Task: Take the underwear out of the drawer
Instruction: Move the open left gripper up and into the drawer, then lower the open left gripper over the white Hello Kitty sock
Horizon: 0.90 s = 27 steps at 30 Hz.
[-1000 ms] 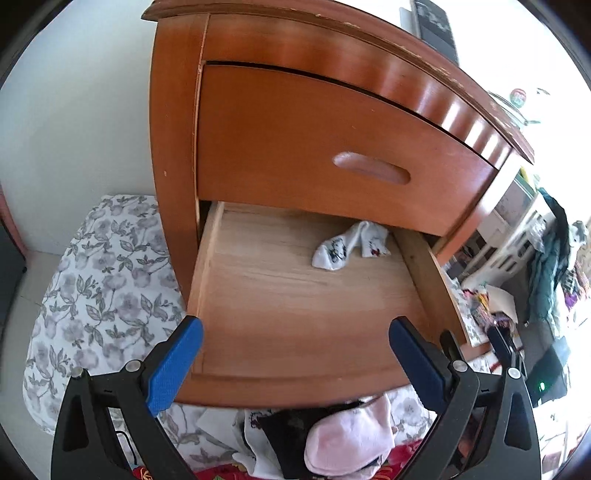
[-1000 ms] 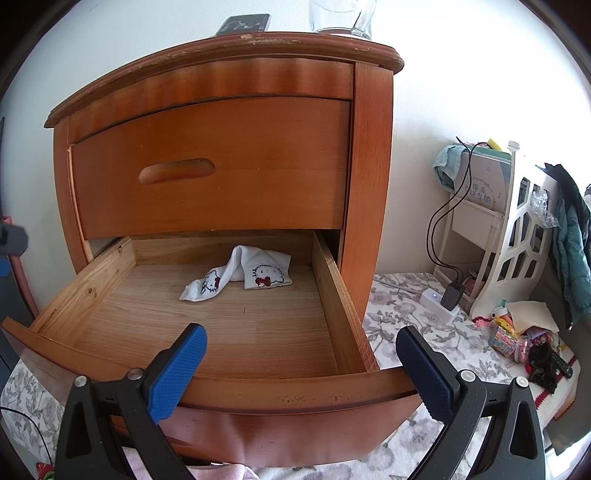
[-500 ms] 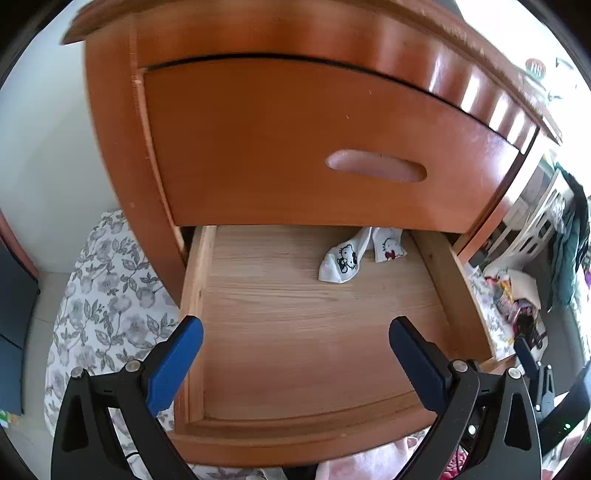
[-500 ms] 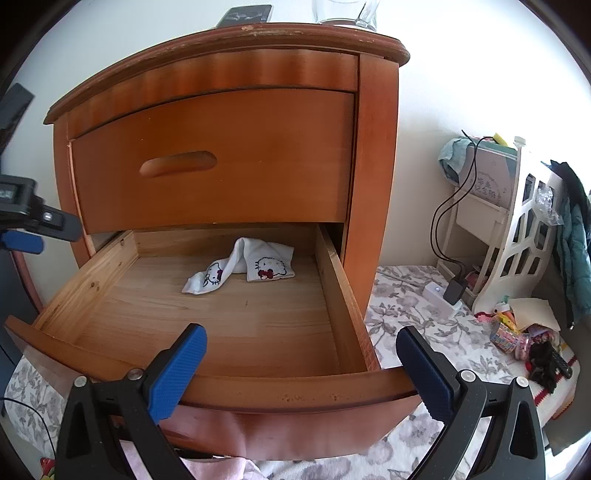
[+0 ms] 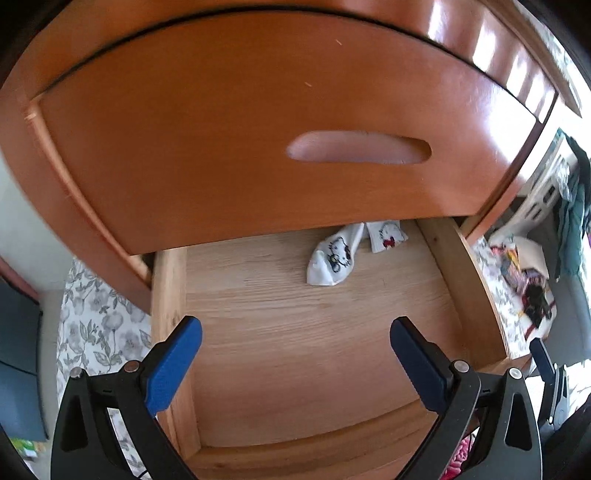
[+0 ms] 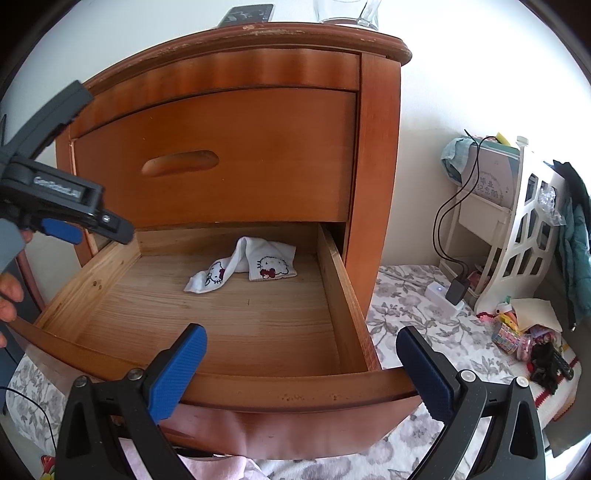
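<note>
Left wrist view shows one wooden nightstand (image 5: 229, 122), its lower drawer (image 5: 295, 332) pulled out; the left tool (image 5: 295, 354), fingers apart and empty, hovers over the drawer's bare floor, well short of two white cartoon-print garments (image 5: 334, 258) lying near the back. The right tool (image 6: 301, 363), also spread, waits at the drawer's front.

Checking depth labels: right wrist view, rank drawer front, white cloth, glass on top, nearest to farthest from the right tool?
1. Drawer front: just ahead of the right tool, low centre.
2. White cloth: at the back of the open drawer, centre.
3. Glass: on top of the nightstand, upper centre.
</note>
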Available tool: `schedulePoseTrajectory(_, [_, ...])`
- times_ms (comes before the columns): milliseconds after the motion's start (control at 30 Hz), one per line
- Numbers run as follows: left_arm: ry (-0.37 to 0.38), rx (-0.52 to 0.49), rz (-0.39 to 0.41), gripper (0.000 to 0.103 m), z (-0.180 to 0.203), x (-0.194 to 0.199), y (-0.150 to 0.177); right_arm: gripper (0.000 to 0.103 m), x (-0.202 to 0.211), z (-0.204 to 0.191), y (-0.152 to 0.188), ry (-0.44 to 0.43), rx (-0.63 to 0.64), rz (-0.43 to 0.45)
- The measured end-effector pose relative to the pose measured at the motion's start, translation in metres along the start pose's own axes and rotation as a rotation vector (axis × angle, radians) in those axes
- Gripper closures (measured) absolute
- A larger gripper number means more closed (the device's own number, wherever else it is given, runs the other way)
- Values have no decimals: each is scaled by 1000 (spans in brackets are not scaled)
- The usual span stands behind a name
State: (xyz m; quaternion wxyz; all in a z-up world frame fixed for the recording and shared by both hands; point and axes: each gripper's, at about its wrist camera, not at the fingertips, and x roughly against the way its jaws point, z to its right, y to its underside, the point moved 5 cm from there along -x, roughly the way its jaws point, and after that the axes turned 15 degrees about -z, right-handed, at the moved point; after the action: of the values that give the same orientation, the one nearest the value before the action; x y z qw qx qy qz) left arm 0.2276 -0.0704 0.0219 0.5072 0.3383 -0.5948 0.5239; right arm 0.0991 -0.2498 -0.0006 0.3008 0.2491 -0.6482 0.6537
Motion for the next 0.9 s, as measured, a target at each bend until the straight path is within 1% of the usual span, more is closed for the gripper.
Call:
schedulePoseTrajectory(133, [27,-11,-50,1,10,-11,-6,0,0,1,0,-7,4,3])
schedulePoseTrajectory(167, [24,-15,-63,1,14,-14,-7,0,0,1,0,-9,5,3])
schedulePoseTrajectory(267, [-16,-16,-84,1,21,-23,-13,0,-1,1,0,-12,7,5])
schedulePoseTrajectory(333, [-36,6,-105,1,23,-29,-17,0,-1,1,0,-14,7,6])
schedulePoseTrajectory(400, [-56,53,-129,1,21,-36,-21,0,-1,1,0,-17,9,9])
schedulePoseTrajectory(533, [-63,146,-141,2,12,-42,-27,0,-2,1,0,-22,12,14])
schedulePoseTrajectory(667, [-73,197,-169,2,7,-53,-30,0,-2,1,0,-27,15,16])
schedulePoseTrajectory(767, [-61,237,-186,2,6,-61,-33,0,-2,1,0,-29,16,15])
schedulePoseTrajectory(900, [-50,265,-199,3,11,-70,-36,0,-2,1,0,-34,18,20])
